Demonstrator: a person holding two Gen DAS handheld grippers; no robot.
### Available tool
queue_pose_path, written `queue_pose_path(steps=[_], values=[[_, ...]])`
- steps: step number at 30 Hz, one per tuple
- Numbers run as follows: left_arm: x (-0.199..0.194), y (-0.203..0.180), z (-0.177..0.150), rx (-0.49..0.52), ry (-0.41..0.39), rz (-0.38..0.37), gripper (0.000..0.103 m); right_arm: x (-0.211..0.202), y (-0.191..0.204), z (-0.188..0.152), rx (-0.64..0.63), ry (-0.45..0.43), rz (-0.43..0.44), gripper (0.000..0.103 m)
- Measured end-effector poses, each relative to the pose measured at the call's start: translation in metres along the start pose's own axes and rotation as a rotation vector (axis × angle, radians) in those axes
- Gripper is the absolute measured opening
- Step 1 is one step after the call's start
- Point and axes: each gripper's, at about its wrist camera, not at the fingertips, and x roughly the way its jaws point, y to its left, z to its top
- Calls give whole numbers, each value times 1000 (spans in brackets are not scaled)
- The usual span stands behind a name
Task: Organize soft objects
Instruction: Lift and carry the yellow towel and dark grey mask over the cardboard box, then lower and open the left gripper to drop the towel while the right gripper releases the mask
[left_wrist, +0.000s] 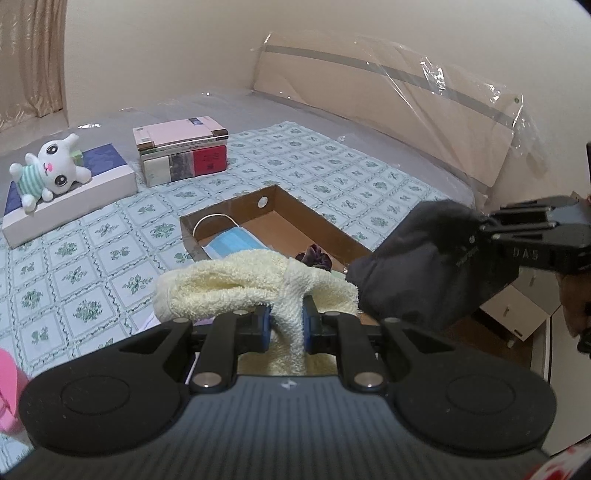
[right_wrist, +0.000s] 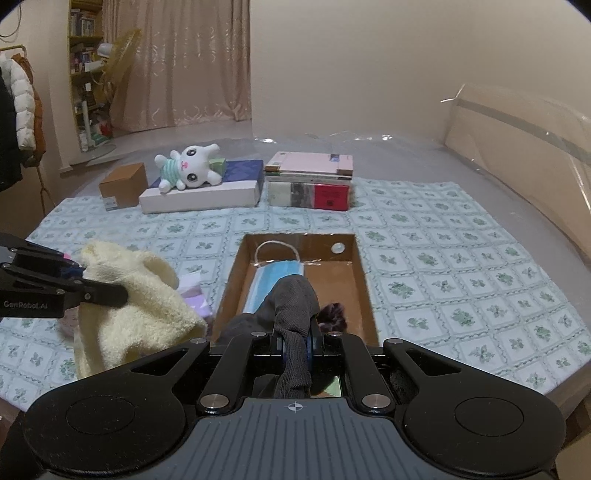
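Right wrist view alone shows the far side of the room: a shelf (right_wrist: 85, 55), a fan (right_wrist: 122, 59), coats (right_wrist: 18, 103) at 10 o'clock, and a small carton (right_wrist: 123, 185) left of the plush (right_wrist: 186, 168). Left wrist view alone shows a pink thing (left_wrist: 11, 398) at its 8 o'clock edge, too cut off to identify, and drawers (left_wrist: 517, 314) at 3 o'clock.

Left gripper (left_wrist: 288, 321): jaws pinched on a cream towel (left_wrist: 236, 284), which bunches just ahead of the fingers, at 12 o'clock. Tray (left_wrist: 321, 221) beyond it, holding a mask (left_wrist: 232, 243) and a dark scrunchie (left_wrist: 314, 256).

Right gripper (right_wrist: 297, 343): jaws clamped on a grey sock (right_wrist: 291, 299), which stands up at 12 o'clock, over the tray's near end and in front of the mask. From the left view the sock hangs at 3 o'clock, just right of the towel.

Books (right_wrist: 310, 181) lie at 12 o'clock behind the tray.
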Motion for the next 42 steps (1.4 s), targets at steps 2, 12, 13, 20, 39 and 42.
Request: queue_pose_path(steps=[2,12,13,20,39,42], values=[[6,0,4,21,11,-4,14,0,-5,3,-2,-3,-13,9],[57,-1,41,103,55,-25,14,25,-36,19,-10,6,-57,9],[64,-2,46,112,58,-34,14,30,-38,21,-15,8,-61,9],[115,-5,71,118,55,-115,14,59,-56,29,-30,23,-79,9],[198,26,36,118,167,-89,33,148,-59,8,0,143,34,9],[190,31,34,113,157,-83,36,162,-54,0,15,168,64,9]])
